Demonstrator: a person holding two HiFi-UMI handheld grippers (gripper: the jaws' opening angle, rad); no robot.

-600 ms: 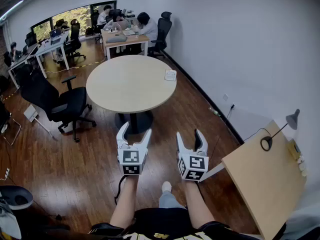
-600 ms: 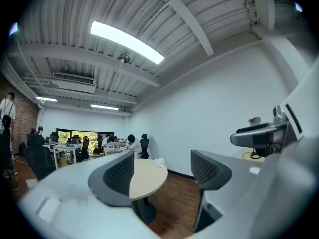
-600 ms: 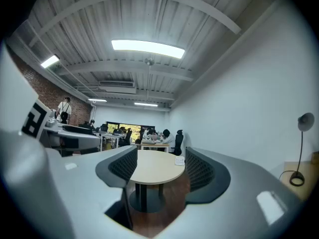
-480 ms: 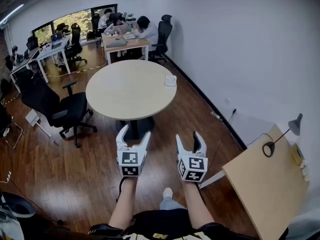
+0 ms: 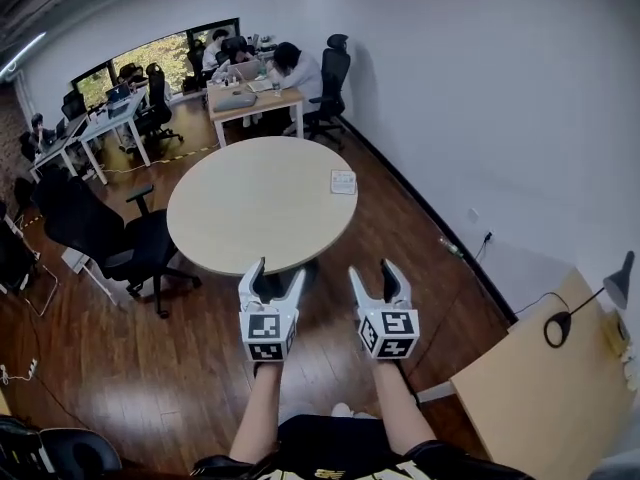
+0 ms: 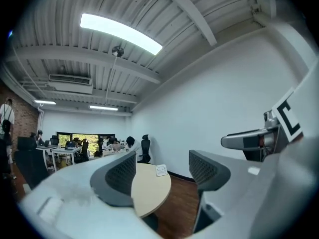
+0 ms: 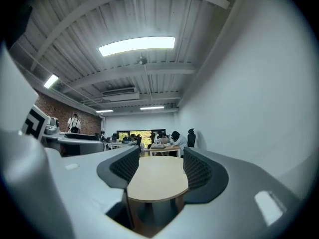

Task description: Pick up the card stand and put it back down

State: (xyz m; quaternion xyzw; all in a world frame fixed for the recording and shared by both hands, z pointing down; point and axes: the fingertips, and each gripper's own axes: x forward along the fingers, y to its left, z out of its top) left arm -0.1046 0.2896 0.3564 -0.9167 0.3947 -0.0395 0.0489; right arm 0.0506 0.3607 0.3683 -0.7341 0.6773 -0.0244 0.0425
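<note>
The card stand (image 5: 342, 181) sits on the round tabletop (image 5: 250, 203), at its far-right edge, close to the rim on the wall side. It is a small white piece and nothing else lies on the tabletop. Both claws are on the near side of the table, over the wooden floor (image 5: 150, 358). They are held level and side by side, just short of the near rim and well apart from the stand.

The left claw (image 5: 279, 273) has its jaws apart with nothing between them. In the left gripper view the stand shows in the gap, far off on the tabletop's right end, so this claw points roughly at it. The right claw (image 5: 372, 273) also has its jaws apart and holds nothing. The right gripper view shows only bare tabletop between the jaws, and I cannot make out the stand there.

The stand lies ahead of both claws, across nearly the whole depth of the tabletop. Sideways it falls between the two lines of reach, closer to the right claw's line. Because it stands by the right rim, the right hand looks the nearer and better placed. It could reach along that side of the table instead of across the middle.

The stand's long axis is too small to read with confidence. In the head view it seems to run slightly more near-to-far than left-to-right. In the left gripper view its white face looks turned toward the near side. The pick-up has not begun, and the person would need to close in further before either claw could take the stand.
</note>
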